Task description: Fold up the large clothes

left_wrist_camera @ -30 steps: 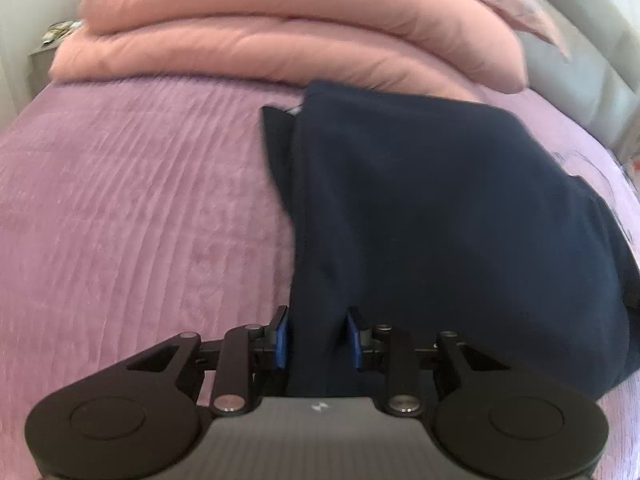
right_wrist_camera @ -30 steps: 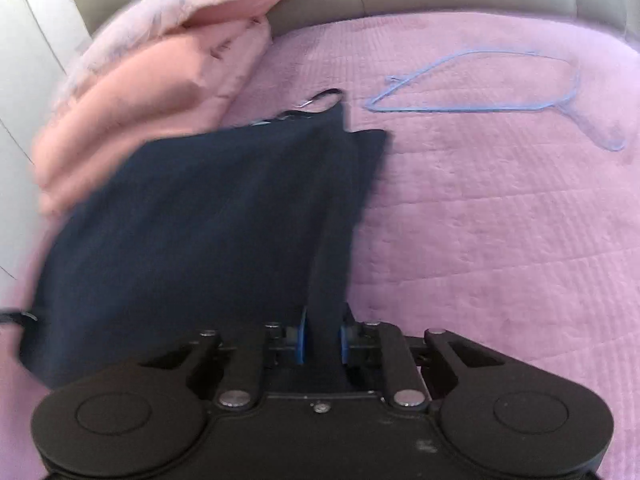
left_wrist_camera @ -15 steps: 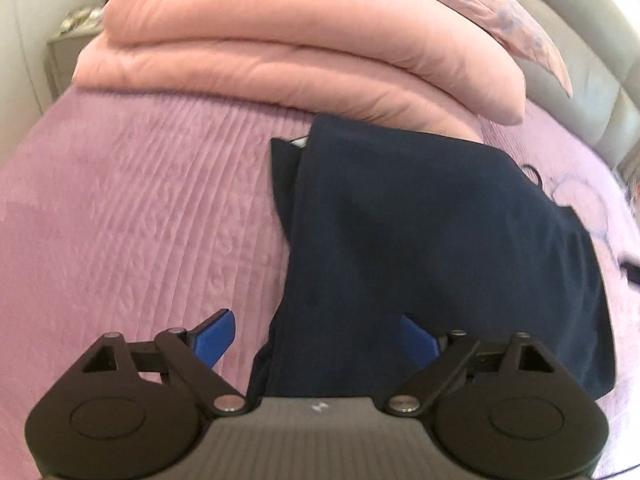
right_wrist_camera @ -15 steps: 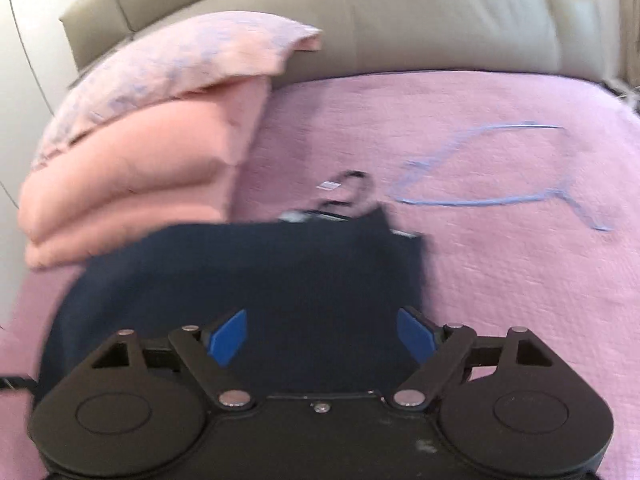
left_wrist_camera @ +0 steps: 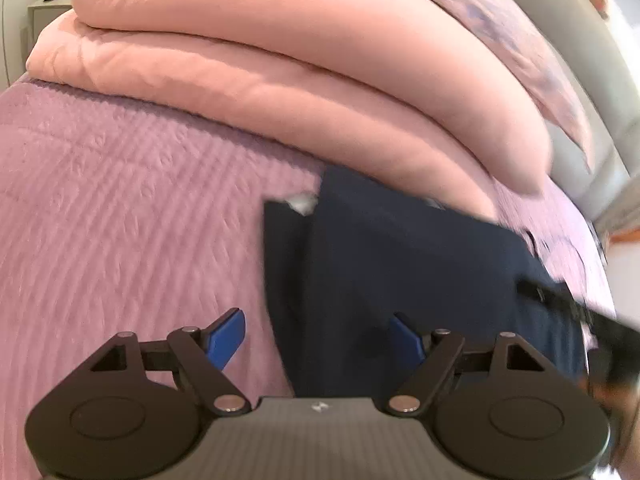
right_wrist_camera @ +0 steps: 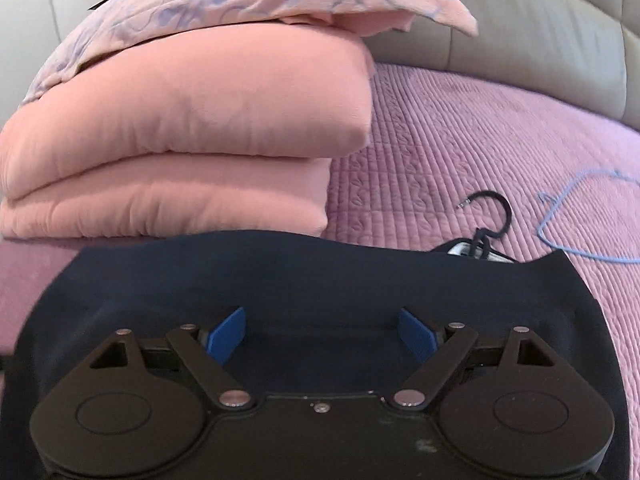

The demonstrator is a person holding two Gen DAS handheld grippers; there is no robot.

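A dark navy garment (left_wrist_camera: 400,260) lies folded flat on the purple bedspread (left_wrist_camera: 120,220), its far edge against a stack of pink bedding. My left gripper (left_wrist_camera: 316,320) hovers over the garment's left edge, holding nothing; its jaws stand wide and are closing a little. A white label (left_wrist_camera: 302,202) shows at the garment's far left corner. In the right wrist view the garment (right_wrist_camera: 320,280) fills the foreground, and my right gripper (right_wrist_camera: 322,314) is above its middle, jaws opening, pads off the cloth. A black hanger hook (right_wrist_camera: 492,212) sticks out at the garment's far right corner.
A folded pink duvet (right_wrist_camera: 180,120) with a flowered pillow on top sits just beyond the garment. A thin blue wire hanger (right_wrist_camera: 560,236) lies on the bedspread (right_wrist_camera: 460,140) to the right. A grey padded headboard (right_wrist_camera: 520,20) closes the far side. A dark blurred shape (left_wrist_camera: 580,312) crosses the left view's right edge.
Both grippers were shut on folds of the garment and have let go and opened wide. Both moved toward the pink bedding, and the garment now lies flat.
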